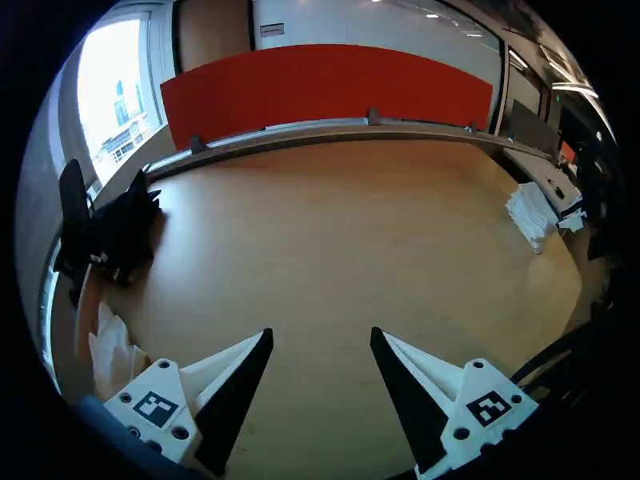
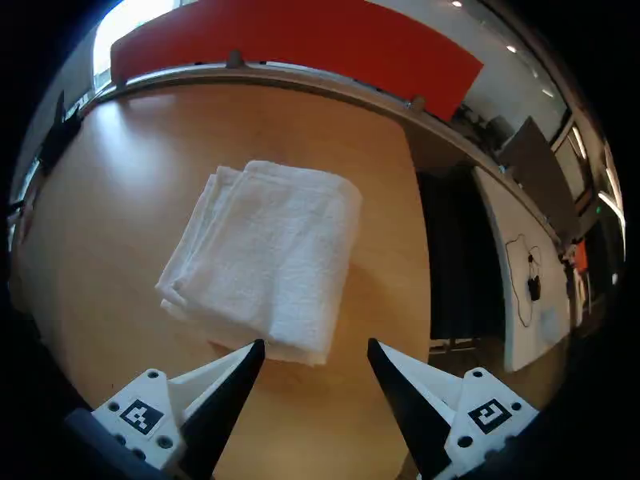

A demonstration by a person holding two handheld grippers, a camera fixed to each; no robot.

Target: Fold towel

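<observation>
**A:** Towel, where?

**B:** White towel, folded into a thick rectangle, flat on the wooden bench, close to the bench's right edge.

**A:** Right gripper?

**B:** Right gripper sits at the towel's near edge, fingers spread wide, holding nothing. One tip is right at the hem; can't tell if it touches.

**A:** Left gripper?

**B:** Left gripper also spread and empty, over bare bench wood. A white folded stack lies far off to its right; can't tell if it's the same towel.

**A:** Beyond the towel?

**B:** Red partition along the bench's far edge.
</observation>
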